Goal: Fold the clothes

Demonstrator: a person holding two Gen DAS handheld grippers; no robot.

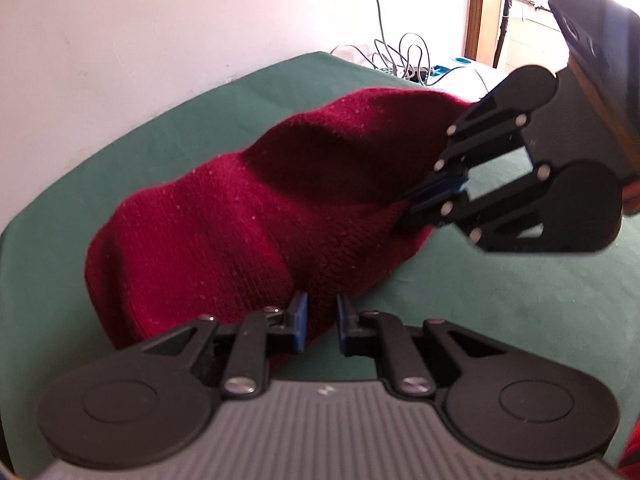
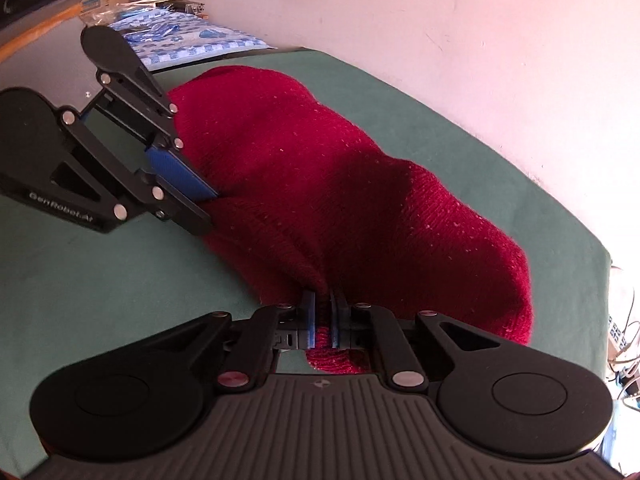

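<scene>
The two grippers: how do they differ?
The left gripper shows a wider gap between its blue pads, filled by a fold of the red knit garment; the right gripper pinches a thinner fold, pads nearly meeting. The cloth puckers sharply at the right gripper, less at the left gripper. Both grip one edge.

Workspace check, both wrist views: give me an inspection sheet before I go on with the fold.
Surface: green cloth over the table, smooth where bare.
Job's things: one red knit garment, bunched, lying on the green cloth.
Clutter: blue patterned packets beyond the table's far edge.
Grippers: left gripper pinching one edge of the garment; right gripper shut on the other, knit showing between its pads.
Cables: loose tangle behind the table by the wall.
Surroundings: pale wall; wooden door frame.
</scene>
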